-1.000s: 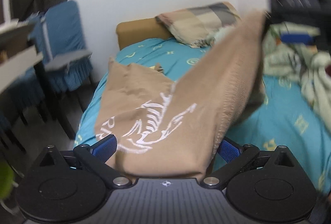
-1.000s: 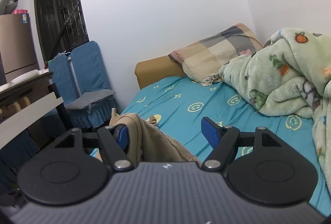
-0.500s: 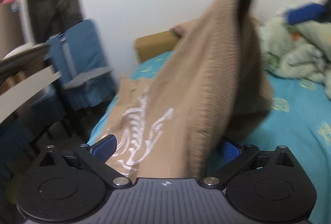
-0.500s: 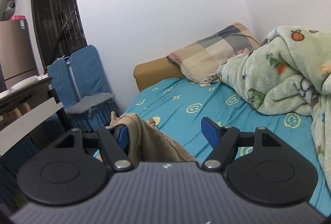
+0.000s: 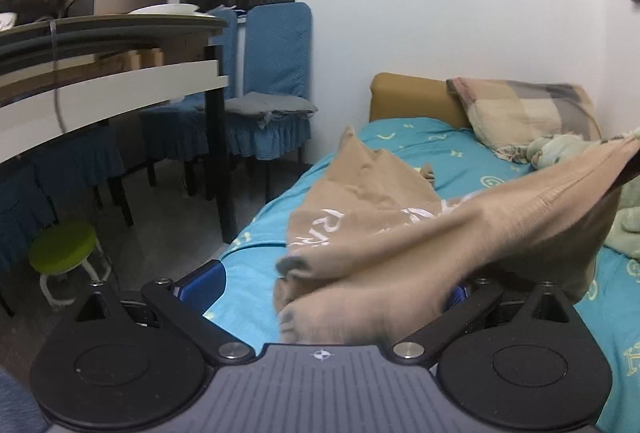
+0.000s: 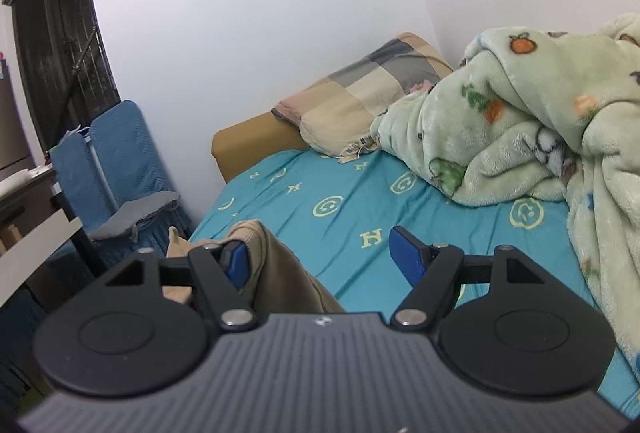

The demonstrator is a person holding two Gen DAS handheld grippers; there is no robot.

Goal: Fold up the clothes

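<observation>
The right gripper (image 6: 318,257) stands wide open over the teal patterned bed sheet (image 6: 332,193). A tan cotton garment (image 6: 276,273) lies against its left finger, near the bed's left edge.

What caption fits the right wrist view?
Open right gripper low over the teal bedsheet, tan garment draped beside its left finger.

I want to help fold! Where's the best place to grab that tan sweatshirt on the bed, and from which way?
Probably the pointed corner at the far end of the tan sweatshirt. It sticks up off the teal sheet, so you could come down from above and pinch it, one side each, without catching the sheet too.
</observation>
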